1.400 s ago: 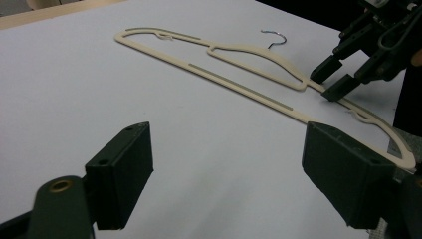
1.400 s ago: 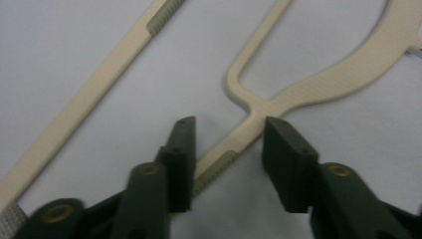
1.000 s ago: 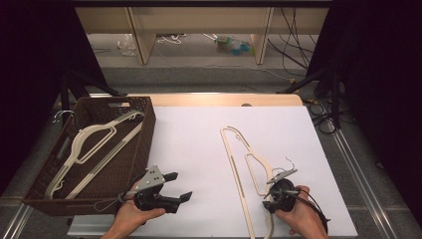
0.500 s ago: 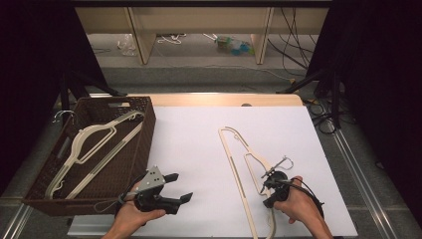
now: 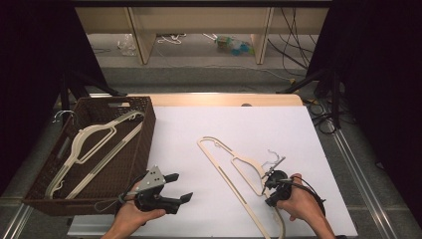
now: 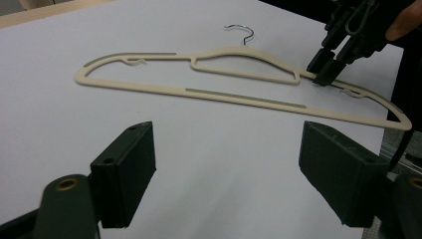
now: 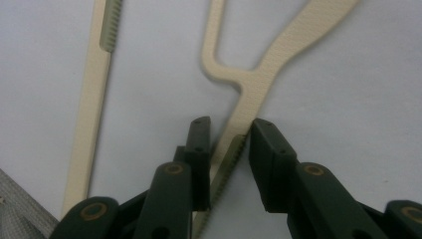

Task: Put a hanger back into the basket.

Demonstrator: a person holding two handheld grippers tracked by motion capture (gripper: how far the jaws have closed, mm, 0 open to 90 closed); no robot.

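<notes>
Table [image 5: 318, 129] with white top runs under everything. Brown wicker basket [image 5: 144, 134] sits over the table's left edge, holding one cream hanger [image 5: 94, 144] laid diagonally, its metal hook at the basket's far left corner. Second cream hanger [image 5: 234, 179] lies flat on the white top, right of centre, running from mid-table down to the near edge; its metal hook [image 5: 272, 158] points toward the right edge. In the left gripper view the same hanger [image 6: 239, 94] stretches across the far side of the table, flat. My left gripper [image 5: 169, 191] is at the near edge, just beside the basket's near right corner, level above the white top, jaws spread wide with nothing between them; both pads [image 6: 129, 169] frame bare table. My right gripper [image 5: 271, 181] is near the near right corner, tipped down onto the hanger's shoulder arm just below the hook. Its jaws have just been closing, with the arm between them. Right gripper view: ribbed strip of the hanger arm [image 7: 234, 154] sits in the gap; left pad [image 7: 199, 149] looks touching it, right pad close beside with a slim gap showing, so not clamped yet. Hanger flat on the table, not lifted.
</notes>
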